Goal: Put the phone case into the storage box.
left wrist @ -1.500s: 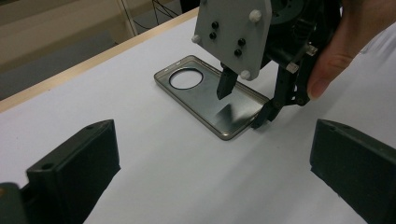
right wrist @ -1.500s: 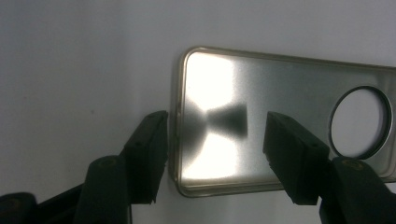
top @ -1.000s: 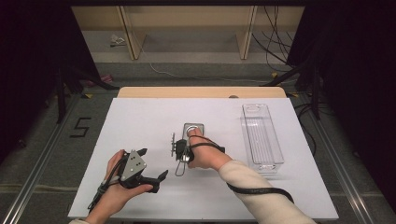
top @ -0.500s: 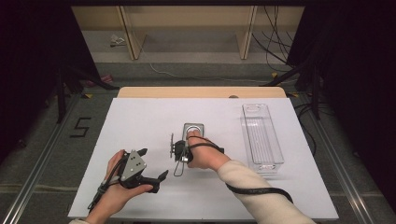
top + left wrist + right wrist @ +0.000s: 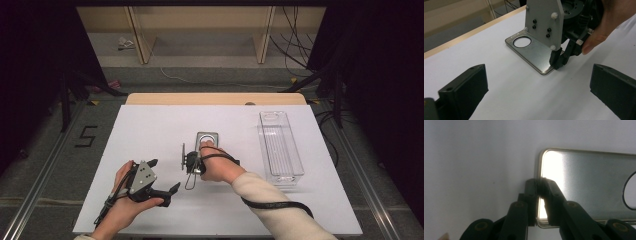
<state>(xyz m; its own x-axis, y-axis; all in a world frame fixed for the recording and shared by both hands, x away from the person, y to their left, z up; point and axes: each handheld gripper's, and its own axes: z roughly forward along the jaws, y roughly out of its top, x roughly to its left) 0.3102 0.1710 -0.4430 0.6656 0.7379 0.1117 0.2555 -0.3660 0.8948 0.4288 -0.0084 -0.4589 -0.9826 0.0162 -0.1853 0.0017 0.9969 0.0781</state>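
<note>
The plate (image 5: 207, 138) lies flat mid-tabletop (image 5: 150, 130); in the high view the right hand (image 5: 216, 167) covers its near end. The right gripper (image 5: 539, 185) has just been closing, and its jaws now pinch the plate's short edge. The plate's far end is cut off in the right gripper view. The left gripper (image 5: 162, 176) rests near the front edge, jaws apart, holding nothing. A clear tray (image 5: 280, 146) sits to the right. The white tabletop stands on grey floor (image 5: 45, 150), where a "5" (image 5: 86, 136) is marked; the surroundings are dark.
</note>
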